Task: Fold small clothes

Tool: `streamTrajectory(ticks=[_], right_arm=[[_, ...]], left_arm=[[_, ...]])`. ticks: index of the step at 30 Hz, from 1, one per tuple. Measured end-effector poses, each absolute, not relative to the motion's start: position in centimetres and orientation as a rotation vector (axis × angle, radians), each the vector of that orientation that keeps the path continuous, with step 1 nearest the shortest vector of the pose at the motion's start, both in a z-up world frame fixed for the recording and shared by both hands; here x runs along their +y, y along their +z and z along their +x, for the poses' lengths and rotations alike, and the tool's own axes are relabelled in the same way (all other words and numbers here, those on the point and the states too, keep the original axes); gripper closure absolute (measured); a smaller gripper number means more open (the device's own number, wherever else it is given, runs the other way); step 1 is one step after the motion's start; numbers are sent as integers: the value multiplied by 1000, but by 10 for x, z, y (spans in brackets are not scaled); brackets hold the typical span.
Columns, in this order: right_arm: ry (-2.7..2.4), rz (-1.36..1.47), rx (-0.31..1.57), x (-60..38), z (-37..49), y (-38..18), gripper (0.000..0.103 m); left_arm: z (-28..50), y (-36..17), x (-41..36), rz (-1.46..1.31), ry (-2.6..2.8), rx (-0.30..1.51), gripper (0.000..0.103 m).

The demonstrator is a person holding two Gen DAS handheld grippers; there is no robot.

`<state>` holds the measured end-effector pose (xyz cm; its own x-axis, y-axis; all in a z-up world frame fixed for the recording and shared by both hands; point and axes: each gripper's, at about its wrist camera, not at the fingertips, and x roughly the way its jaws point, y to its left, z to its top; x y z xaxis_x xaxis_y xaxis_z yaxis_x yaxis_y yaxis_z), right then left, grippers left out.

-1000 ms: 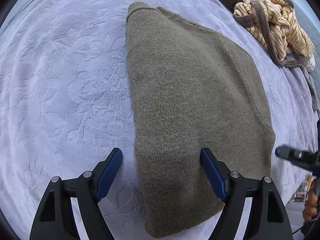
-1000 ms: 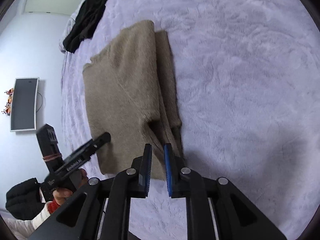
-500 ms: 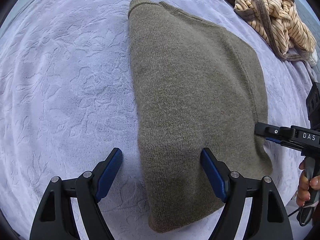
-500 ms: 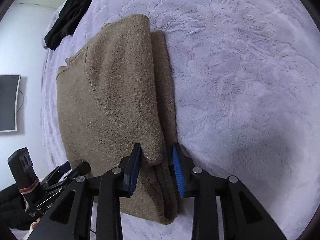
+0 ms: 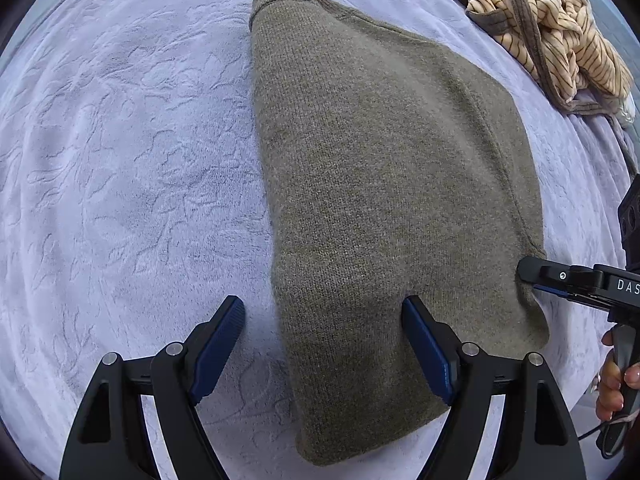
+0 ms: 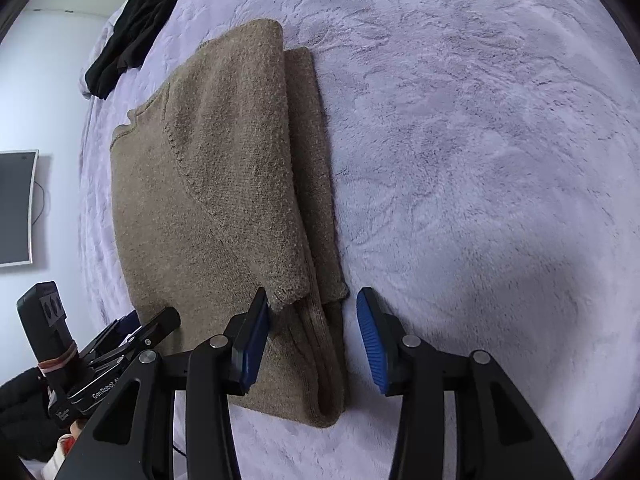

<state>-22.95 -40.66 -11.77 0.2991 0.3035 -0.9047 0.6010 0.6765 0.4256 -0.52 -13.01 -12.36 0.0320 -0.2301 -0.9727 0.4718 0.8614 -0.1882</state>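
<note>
An olive-brown knit sweater (image 5: pixel 384 184) lies partly folded on the lilac bed cover (image 5: pixel 120 160). It also shows in the right wrist view (image 6: pixel 216 200), with a sleeve folded along its right edge. My left gripper (image 5: pixel 324 320) is open over the sweater's near left edge, its right finger resting on the knit. My right gripper (image 6: pixel 312 312) is open and straddles the folded sleeve cuff at the sweater's near right corner. The right gripper also shows at the right edge of the left wrist view (image 5: pixel 532 276), and the left gripper at the lower left of the right wrist view (image 6: pixel 160 320).
A striped beige garment (image 5: pixel 548 36) lies bunched at the far right of the bed. A black garment (image 6: pixel 136 20) lies at the bed's far edge. A wall screen (image 6: pixel 16 208) hangs to the left.
My right gripper has come down to the sweater's corner and opened from nearly shut to wide around the sleeve cuff. My left gripper has stayed open and shifted slightly.
</note>
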Motion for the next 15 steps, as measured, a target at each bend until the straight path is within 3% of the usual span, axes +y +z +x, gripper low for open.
streamTrajectory(ticks=[2,7,12,15], right_arm=[[-234,856,1299,-408,-235,-117,56],[-233,856,1304,-408,-233,-117,56],[-241,868,1303,-408,-228,-118,46],[-244,850,1302,-410,-232,-114,36]], left_arm=[[-6,-127,-133,245,-517,1454,3],[-12,-125,-136,283,-529,1416,3],[-10,-121,-132,256,-529,1426,3],[-3,-119,-123,204,-525,1446,3]])
